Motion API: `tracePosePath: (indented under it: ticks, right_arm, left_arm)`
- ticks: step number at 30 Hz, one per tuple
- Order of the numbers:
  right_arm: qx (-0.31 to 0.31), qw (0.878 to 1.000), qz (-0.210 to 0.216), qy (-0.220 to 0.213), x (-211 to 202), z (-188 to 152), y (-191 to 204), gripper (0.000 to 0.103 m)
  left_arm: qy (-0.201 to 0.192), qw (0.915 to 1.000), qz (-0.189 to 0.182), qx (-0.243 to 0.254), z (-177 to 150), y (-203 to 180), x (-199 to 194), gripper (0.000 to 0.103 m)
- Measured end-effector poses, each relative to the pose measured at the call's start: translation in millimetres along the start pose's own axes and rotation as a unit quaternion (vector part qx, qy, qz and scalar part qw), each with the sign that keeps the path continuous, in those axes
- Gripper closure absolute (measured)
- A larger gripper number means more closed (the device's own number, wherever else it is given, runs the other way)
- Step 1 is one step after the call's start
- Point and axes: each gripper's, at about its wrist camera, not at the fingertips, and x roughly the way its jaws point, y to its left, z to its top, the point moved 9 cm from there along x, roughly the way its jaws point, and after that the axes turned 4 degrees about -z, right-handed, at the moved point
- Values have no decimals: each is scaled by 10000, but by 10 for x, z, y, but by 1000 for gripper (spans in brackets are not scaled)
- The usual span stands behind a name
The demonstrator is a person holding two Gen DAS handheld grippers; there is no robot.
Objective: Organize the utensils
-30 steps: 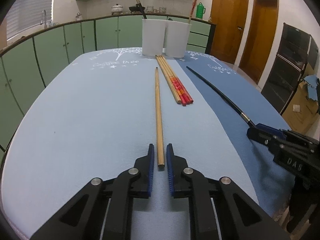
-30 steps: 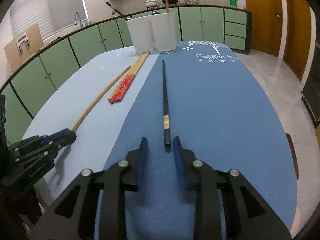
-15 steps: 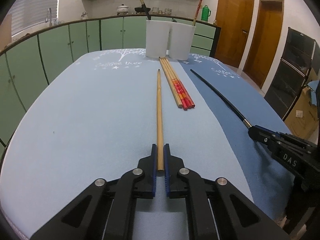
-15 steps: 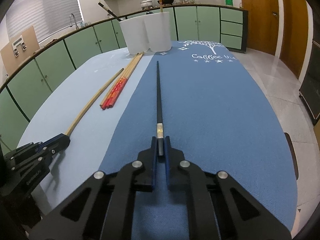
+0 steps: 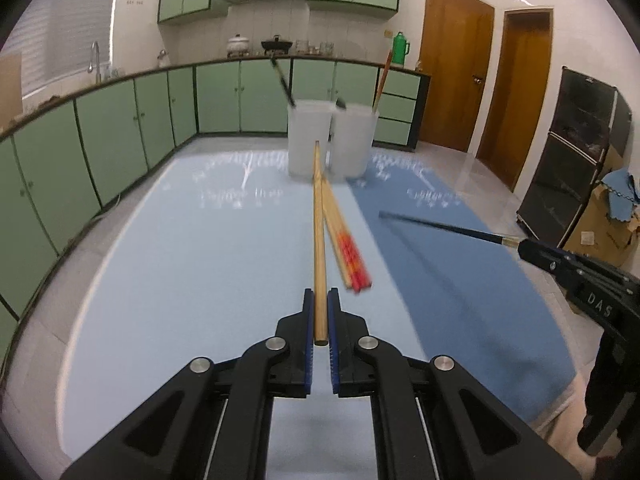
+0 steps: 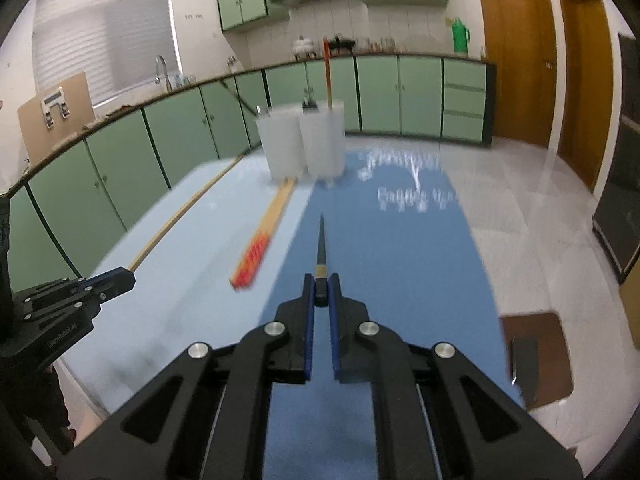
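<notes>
Above the near end of the blue-clothed table [image 5: 200, 264], both grippers carry one chopstick each, lifted clear of the cloth. The left gripper [image 5: 320, 312] is closed tight on the butt of a plain wooden chopstick [image 5: 319, 232], whose tip points toward the far end; the right gripper [image 6: 320, 292] is clamped likewise on the thick end of a black chopstick [image 6: 321, 246] with a pale band just ahead of the pads. At the far end stand two white cups side by side: the left cup [image 5: 308, 142] already holds a dark utensil leaning out to the left, and the right cup [image 5: 356, 144] a red-topped chopstick standing at its right edge. A bundle of red-ended chopsticks [image 5: 344, 240] remains flat on the cloth between the two grippers, its plain tips close to the foot of the cups. Judged from this arrangement, the sorting is partly done: a few pieces are stowed, two are in transit, and the red-ended bundle is yet to be picked up. Which cup each held chopstick belongs in cannot be settled from the views, though the black one presumably joins the dark utensil.
</notes>
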Motion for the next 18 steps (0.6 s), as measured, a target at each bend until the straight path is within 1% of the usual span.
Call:
tracePosePath:
  ticks: [3,5,6,8,13,15,18]
  right_arm:
    - [-34,9996,10,-272,-174,276,-9,97]
    - [-87,9996,-47,-257,-187,330,-15,97]
    - [-70,9998,-41,-205,-174,305,-18,97]
    - [-57,9999,-95,-13,-108,184,-17,97]
    - [67,9982,-142,585,155,-297,15,97]
    - [117,9968,-142,781,249,-467,27,97]
    - [214,9954,-87,934,347,-607,43,97]
  left_arm:
    - [-75,9999,-77,78,147,-27,-95,97]
    - [34,9997,-220,-59,123,-9,-38,97]
    - [92,9997,-206,-78,88,10,7,97]
    - [265,9993,-206,-162,-49,66,168,97]
    - [629,9975,-157,-285,-387,162,551,97]
    - [692,9971,-115,-296,-473,193,667,97]
    - [713,9970,-108,-287,-559,196,762,97]
